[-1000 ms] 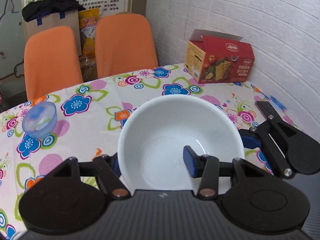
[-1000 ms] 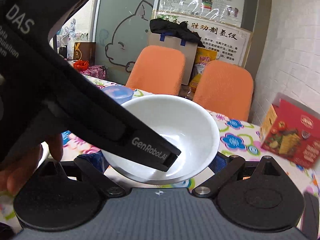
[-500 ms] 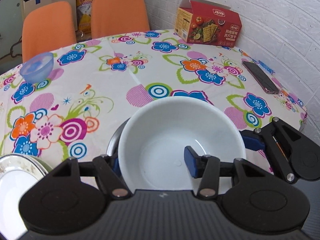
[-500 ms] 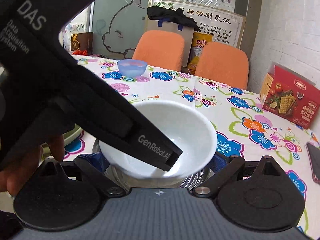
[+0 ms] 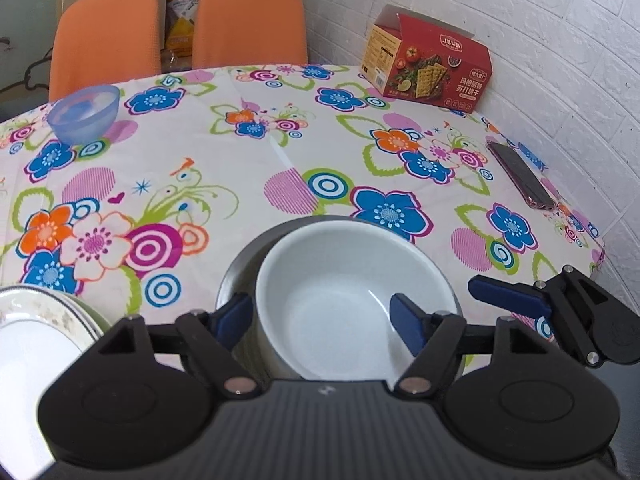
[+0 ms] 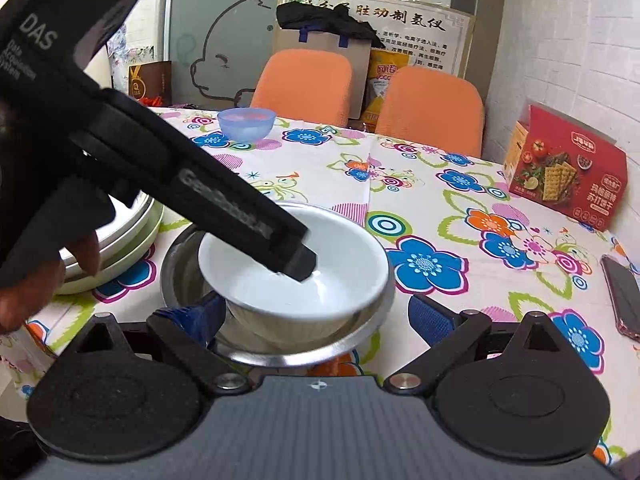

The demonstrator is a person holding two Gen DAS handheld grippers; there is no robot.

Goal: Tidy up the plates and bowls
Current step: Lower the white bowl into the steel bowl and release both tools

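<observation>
The white bowl (image 5: 340, 300) sits nested in the steel bowl (image 6: 180, 264) on the surface (image 5: 280, 152), stacked to save room. Our left gripper (image 5: 324, 320) straddles its near rim, jaws apart. Our right gripper (image 6: 316, 320) flanks both bowls, jaws apart. The 2 plates (image 6: 132, 224) lie just beside; the blue bowl (image 5: 84, 112) waits well apart.

A round table (image 5: 256, 168) wears a bright floral cloth (image 6: 460, 216). Along its far edge stand two orange chairs (image 6: 304, 80) — side by side, backs to a cardboard box (image 6: 320, 44) with dark fabric on top. Behind them hangs a poster (image 6: 400, 20) with Chinese text, beside a frosted glass panel (image 6: 224, 40) bearing a cartoon outline. A white brick wall (image 5: 520, 20) runs along the table's right edge.
</observation>
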